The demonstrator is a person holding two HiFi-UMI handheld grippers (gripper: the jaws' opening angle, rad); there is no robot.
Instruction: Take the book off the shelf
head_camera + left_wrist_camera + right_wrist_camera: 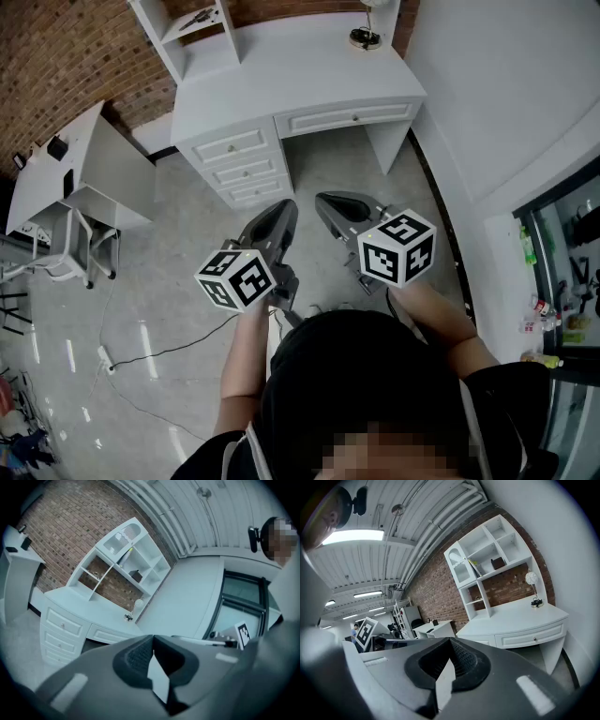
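A thin yellow-green book [474, 567] leans in a middle compartment of the white shelf unit [487, 555] that stands on the white desk [300, 84]. It also shows in the left gripper view as the book [123, 556]. Both grippers hover over the floor well short of the desk and point toward it. My left gripper [286, 204] is shut and empty, and its jaws meet at the tip [152, 639]. Beside it, my right gripper [323, 199] is shut too, with nothing held [450, 641].
A small dark box [498, 563] sits in the compartment right of the book. A globe lamp [364, 36] stands on the desk's right end. A white side table [56, 178] is at left, a power strip with cable [105, 356] on the floor, a white wall and glass door [562, 272] at right.
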